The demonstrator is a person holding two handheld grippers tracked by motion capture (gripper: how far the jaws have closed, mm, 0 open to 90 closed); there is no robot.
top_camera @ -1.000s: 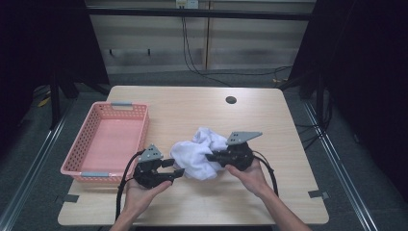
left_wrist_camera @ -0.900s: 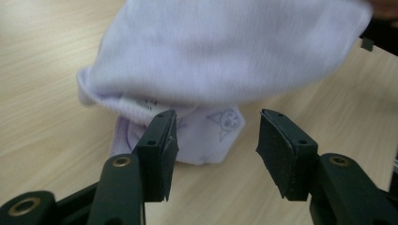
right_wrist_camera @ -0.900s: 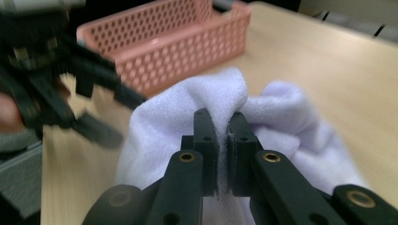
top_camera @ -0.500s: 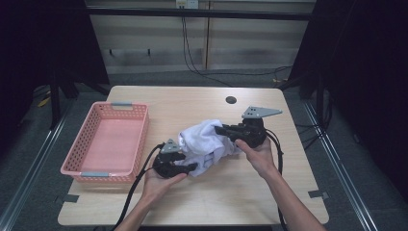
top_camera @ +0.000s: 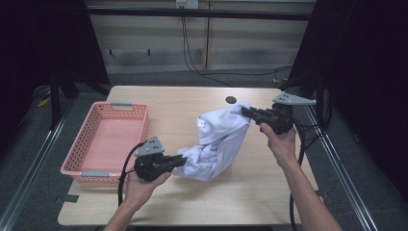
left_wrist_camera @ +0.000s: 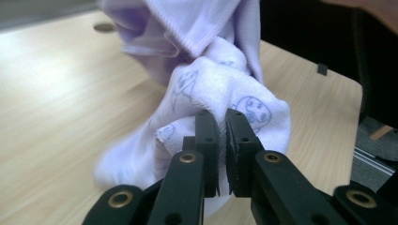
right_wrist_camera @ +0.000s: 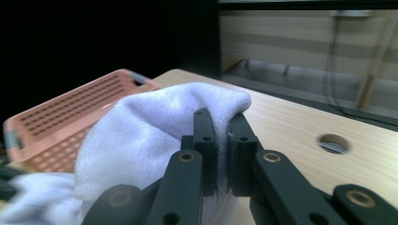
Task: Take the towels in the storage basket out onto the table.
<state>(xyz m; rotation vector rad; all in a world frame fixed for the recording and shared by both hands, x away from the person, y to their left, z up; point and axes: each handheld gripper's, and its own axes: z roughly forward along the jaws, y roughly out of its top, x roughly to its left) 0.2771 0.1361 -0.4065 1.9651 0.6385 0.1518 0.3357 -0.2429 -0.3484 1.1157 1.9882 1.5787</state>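
A: How's the light in the high view?

B: Soft, from overhead. The counter [top_camera: 192,103] is evenly lit, while the surroundings on both sides fall to near black. Shadows under the cloth [top_camera: 219,139] are faint.

A: Any glare?

B: A pale sheen on the wood at the left of the left gripper view. The cloth there is nearly washed out at the top.

A: Sharpness?

B: The high view is slightly soft. In the right gripper view the basket [right_wrist_camera: 70,117] and background are blurred, and the cloth's lower left smears.
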